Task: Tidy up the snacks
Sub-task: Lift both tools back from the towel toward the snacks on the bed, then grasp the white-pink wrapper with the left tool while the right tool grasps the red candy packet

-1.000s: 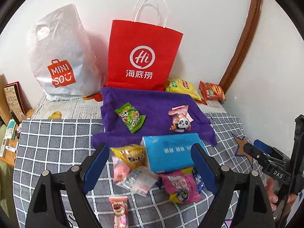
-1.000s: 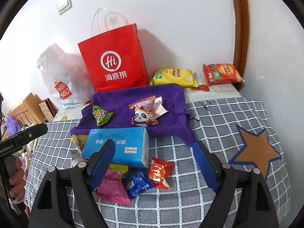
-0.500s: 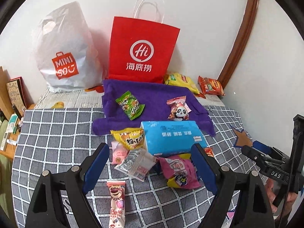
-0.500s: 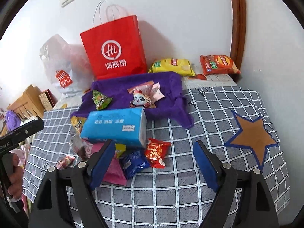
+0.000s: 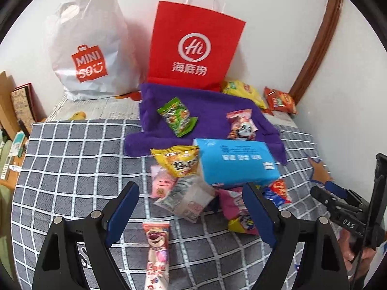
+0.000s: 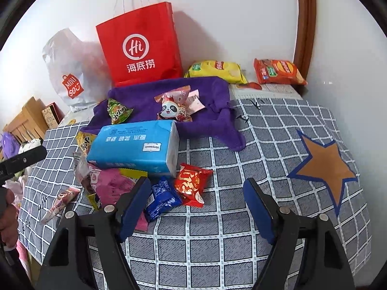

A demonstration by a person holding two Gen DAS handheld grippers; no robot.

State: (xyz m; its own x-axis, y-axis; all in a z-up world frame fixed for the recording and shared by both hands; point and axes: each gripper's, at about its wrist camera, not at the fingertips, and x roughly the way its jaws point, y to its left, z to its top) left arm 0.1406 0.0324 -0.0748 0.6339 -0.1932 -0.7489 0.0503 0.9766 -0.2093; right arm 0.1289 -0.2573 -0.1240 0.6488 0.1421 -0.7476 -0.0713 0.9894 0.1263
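A heap of snack packets lies on the grey checked cloth (image 6: 241,229) around a blue tissue pack (image 5: 235,162). My left gripper (image 5: 189,193) hangs open above a clear silver packet (image 5: 188,195), with a pink bear stick (image 5: 157,246) just in front of it. My right gripper (image 6: 197,187) is open and its jaws are closing. A red packet (image 6: 189,184) and a dark blue packet (image 6: 162,198) lie on the cloth between them, untouched. A green packet (image 5: 177,117) and a panda packet (image 5: 241,125) rest on the purple towel (image 5: 210,101).
A red paper bag (image 5: 193,50) and a white plastic bag (image 5: 89,58) stand against the back wall. Yellow chips (image 6: 216,70) and orange chips (image 6: 278,71) lie in the far right corner. A star patch (image 6: 324,166) marks the cloth's right side.
Both grippers have sunk toward the snack pile, which now looks nearer and larger. The right jaws stand slightly narrower than before. No packet has moved.
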